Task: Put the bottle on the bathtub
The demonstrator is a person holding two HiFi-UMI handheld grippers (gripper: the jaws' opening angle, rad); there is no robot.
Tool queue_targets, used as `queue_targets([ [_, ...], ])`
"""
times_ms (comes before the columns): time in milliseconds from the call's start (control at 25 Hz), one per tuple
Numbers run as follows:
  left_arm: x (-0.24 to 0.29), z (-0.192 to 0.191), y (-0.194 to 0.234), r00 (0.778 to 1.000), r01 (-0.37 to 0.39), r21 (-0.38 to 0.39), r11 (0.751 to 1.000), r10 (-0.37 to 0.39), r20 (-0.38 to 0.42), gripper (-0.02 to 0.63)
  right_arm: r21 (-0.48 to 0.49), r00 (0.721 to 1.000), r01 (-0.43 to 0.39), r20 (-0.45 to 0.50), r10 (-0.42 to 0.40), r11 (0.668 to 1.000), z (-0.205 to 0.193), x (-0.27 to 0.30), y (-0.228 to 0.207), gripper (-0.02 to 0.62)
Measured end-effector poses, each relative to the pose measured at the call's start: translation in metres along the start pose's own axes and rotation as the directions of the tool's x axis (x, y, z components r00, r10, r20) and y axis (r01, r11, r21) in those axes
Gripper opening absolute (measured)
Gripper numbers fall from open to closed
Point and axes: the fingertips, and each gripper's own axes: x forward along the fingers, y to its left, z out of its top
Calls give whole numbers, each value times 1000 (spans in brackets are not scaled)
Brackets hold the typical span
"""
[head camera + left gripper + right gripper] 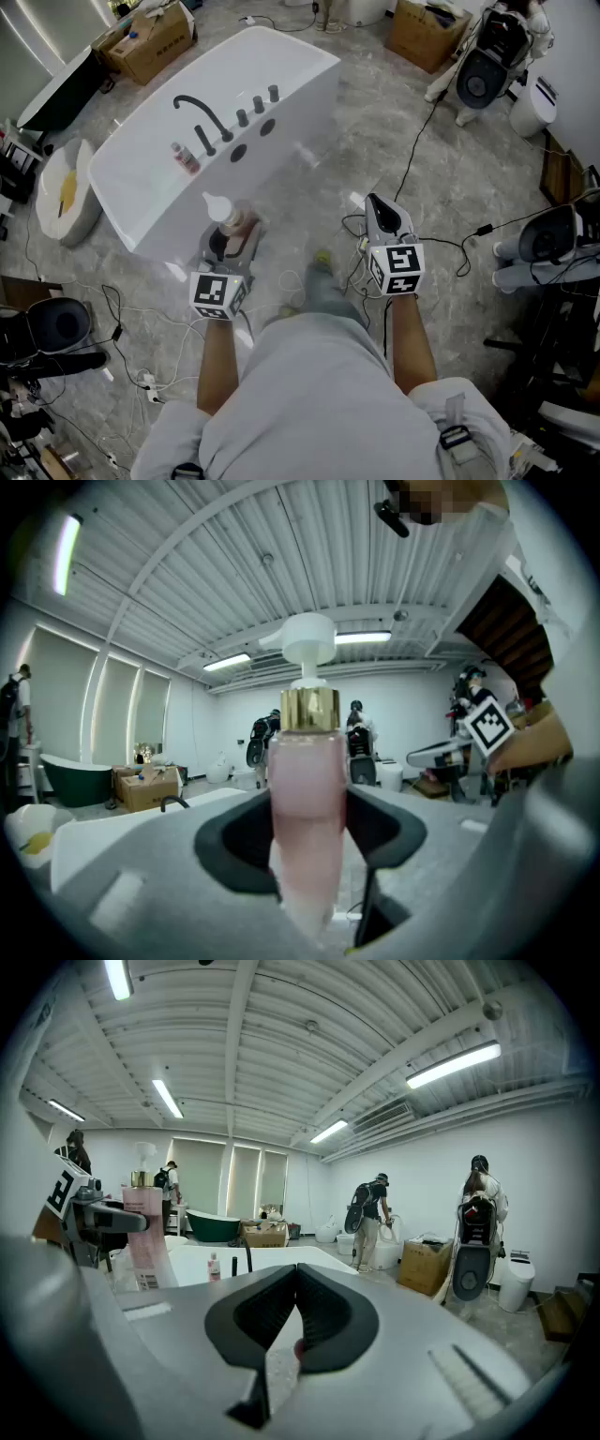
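1. carry step, by the look of it; the left gripper has the bottle clamped and upright, not yet set down on the bathtub.
2. jaws on the left are shut around the pink body of the bottle, one pad on each side; gold collar and white pump head stand well above them.
3. from the head view the bottle hangs at the tub's near rim; motion blur makes it hard to tell whether it is over the ledge or just short of it.
4. the right gripper is held out over the floor, well apart from the tub; its jaws are pressed together with nothing between them.
5. the next move likely calls for a reach forward over the white ledge, the base kept level, then a drop onto a bare patch clear of the black tap and the small bottle already on the surface; only then should the jaws part.
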Motion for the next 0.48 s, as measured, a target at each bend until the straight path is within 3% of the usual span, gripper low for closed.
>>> queue_targets([
  [480,8,6,3,1000,-2,6,1000,2,4,219,12,1000,2,13,-2,1000,7,14,-5,3],
])
